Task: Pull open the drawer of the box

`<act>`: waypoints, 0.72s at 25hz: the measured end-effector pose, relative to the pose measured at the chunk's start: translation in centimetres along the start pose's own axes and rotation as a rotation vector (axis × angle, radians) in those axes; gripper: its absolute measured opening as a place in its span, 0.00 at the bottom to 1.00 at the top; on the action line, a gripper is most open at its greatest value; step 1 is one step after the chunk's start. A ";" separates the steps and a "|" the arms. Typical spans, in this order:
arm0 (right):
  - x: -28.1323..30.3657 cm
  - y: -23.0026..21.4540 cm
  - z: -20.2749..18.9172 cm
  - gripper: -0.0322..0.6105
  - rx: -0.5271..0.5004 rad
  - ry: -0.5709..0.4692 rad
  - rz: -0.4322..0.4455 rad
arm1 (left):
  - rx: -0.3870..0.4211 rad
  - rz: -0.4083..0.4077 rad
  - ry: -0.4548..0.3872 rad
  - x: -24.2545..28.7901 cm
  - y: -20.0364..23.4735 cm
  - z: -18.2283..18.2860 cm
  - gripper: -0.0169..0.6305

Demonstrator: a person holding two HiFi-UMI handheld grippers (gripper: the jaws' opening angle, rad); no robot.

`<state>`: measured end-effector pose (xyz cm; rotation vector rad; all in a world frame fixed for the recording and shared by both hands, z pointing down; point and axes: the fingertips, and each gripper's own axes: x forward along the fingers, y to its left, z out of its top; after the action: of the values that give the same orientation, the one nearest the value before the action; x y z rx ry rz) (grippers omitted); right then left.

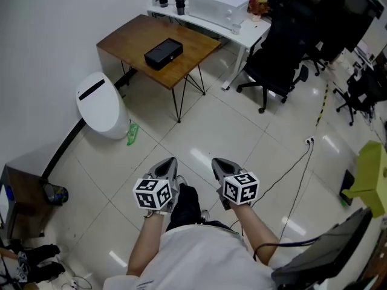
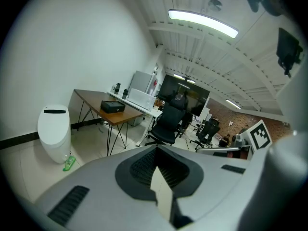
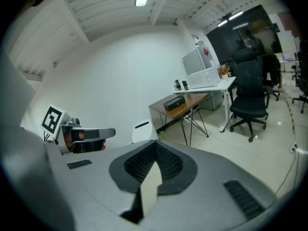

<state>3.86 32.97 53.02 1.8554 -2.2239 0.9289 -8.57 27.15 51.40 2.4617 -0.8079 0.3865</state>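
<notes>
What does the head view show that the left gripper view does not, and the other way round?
Only the head view: the person's forearms and a floor cable. Only the left gripper view: the ceiling light and the left gripper, jaws shut, close up. Both: the black box on the wooden table, the white bin, the office chair.

No word, number or brand name can be read anywhere in these views. The marker cube on the left gripper and its twin on the right gripper show only black-and-white square code patterns, not letters or digits.
</notes>
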 end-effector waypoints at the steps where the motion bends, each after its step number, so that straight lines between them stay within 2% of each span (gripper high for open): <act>1: 1.0 -0.3 0.8 0.03 -0.001 -0.002 -0.001 | -0.001 -0.002 -0.004 0.7 0.6 0.8 0.03; 10: 10.3 -2.4 7.8 0.03 -0.009 -0.019 -0.003 | 0.020 -0.029 -0.017 7.4 6.1 8.2 0.03; 18: 15.6 -2.9 13.3 0.05 -0.004 -0.056 0.024 | 0.038 -0.051 -0.020 11.6 9.0 13.2 0.03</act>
<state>6.53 12.68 50.31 1.8800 -2.2832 0.8863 -3.64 8.22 48.71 2.5204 -0.7507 0.3619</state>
